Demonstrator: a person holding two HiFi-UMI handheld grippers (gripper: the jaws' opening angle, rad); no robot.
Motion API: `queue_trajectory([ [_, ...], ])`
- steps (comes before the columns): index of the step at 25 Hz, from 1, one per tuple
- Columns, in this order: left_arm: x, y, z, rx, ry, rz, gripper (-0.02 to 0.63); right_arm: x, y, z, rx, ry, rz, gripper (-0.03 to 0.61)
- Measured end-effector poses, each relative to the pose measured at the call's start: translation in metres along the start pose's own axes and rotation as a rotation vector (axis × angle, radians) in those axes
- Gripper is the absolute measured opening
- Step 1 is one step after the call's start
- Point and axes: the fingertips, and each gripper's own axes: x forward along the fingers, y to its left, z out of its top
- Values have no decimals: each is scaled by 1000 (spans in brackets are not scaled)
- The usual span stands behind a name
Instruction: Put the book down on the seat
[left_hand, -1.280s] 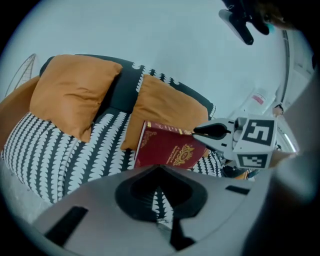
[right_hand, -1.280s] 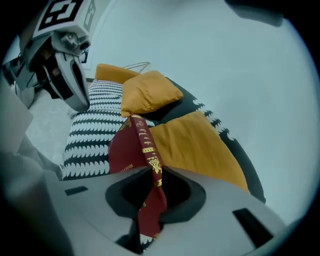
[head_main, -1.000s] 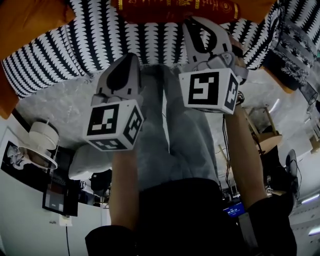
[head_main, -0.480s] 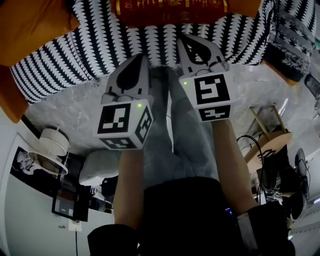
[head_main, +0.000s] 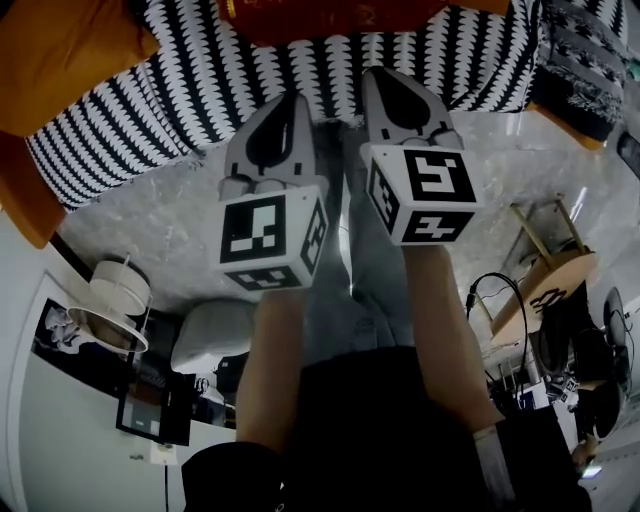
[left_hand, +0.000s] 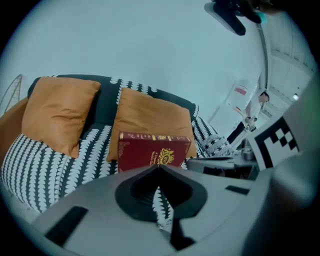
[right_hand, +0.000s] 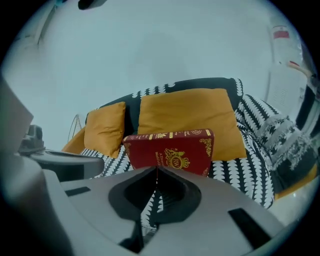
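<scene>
The left gripper (left_hand: 159, 167) and right gripper (right_hand: 156, 169) both have jaws pressed together, empty. Just beyond their tips, the red gold-stamped hardcover book (right_hand: 172, 150) sits on the black-and-white patterned sofa seat (right_hand: 240, 175). It looks stiff and weighty, so its top edge seems the best place to grip.

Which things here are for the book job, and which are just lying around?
For the job: red book, black-and-white seat, left gripper, right gripper, both shut and empty.
Just lying about: orange cushions, wooden stool.

Book (head_main: 330, 20), top beyond the head view's upper edge
</scene>
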Motion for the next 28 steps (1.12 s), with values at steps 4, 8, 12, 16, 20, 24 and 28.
queue_trajectory([
  [4, -10, -6, 10, 3, -26, -29, 14, -15, 6, 7, -53, -22, 5, 14],
  [8, -23, -37, 44, 28, -72, -58, 14, -48, -9, 39, -94, -60, -1, 15],
  [12, -48, -47, 75, 30, -119, -61, 14, -75, -5, 72, -126, -107, -10, 14],
  [16, -65, -56, 94, 12, -150, -51, 14, -95, -3, 101, -114, -157, -22, 14],
  [20, -82, -62, 118, -6, -191, -36, 14, -116, 5, 128, -128, -204, -11, 14],
  [24, -101, -65, 142, -7, -234, -23, 14, -132, 20, 144, -115, -238, 13, 14],
  [28, -118, -74, 166, 12, -273, -29, 14, -154, 29, 164, -106, -279, 19, 14],
])
